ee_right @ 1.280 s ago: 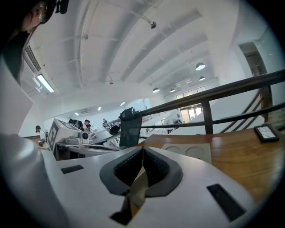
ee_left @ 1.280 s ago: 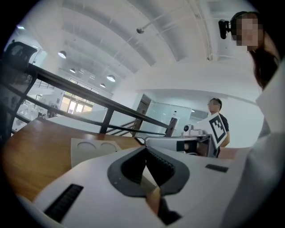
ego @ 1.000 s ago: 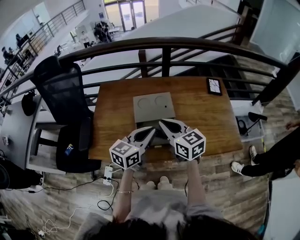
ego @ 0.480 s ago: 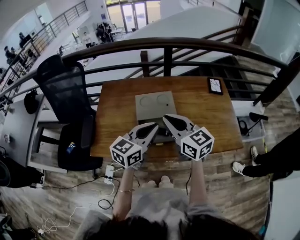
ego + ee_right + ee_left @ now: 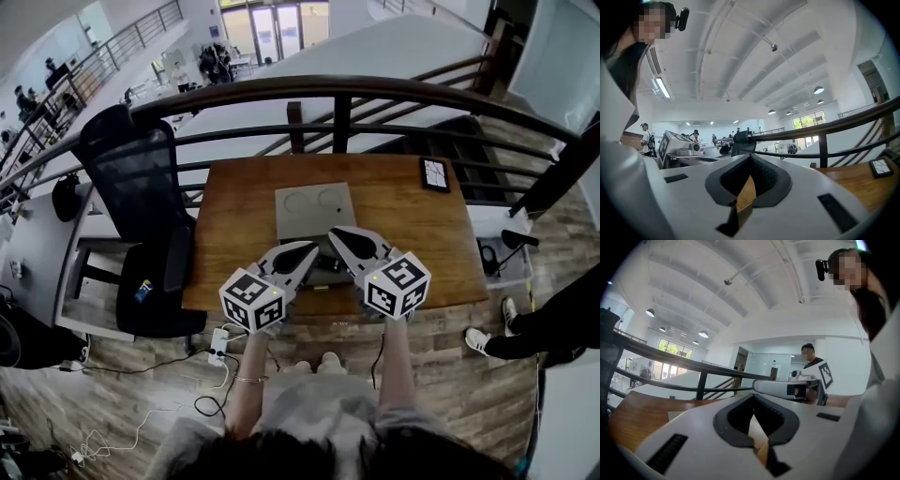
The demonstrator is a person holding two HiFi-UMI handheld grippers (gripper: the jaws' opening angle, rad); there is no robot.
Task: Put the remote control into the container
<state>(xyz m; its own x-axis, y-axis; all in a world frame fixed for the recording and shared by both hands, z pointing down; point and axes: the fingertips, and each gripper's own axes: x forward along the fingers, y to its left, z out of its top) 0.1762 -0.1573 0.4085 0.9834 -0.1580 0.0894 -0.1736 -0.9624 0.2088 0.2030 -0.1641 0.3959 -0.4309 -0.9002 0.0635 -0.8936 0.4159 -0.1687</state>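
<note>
On the wooden table (image 5: 403, 225) a grey, flat container (image 5: 314, 211) with two round recesses in its top sits in the middle. Just in front of it lies a dark object (image 5: 327, 268), probably the remote control, mostly hidden beneath my grippers. My left gripper (image 5: 310, 249) and right gripper (image 5: 336, 234) hover side by side over the table's near edge, tips pointing toward the container. Both are shut with nothing between them. In the left gripper view the left gripper (image 5: 753, 414) is tilted up, with the right gripper (image 5: 787, 389) beside it. The right gripper (image 5: 750, 165) also points upward.
A small black device (image 5: 435, 174) lies at the table's far right corner. A dark metal railing (image 5: 337, 89) runs behind the table. A black mesh office chair (image 5: 141, 197) stands to the left. A person's legs (image 5: 534, 323) show at the right.
Both grippers have drifted slightly to the right and stay shut. Nothing on the table has moved.
</note>
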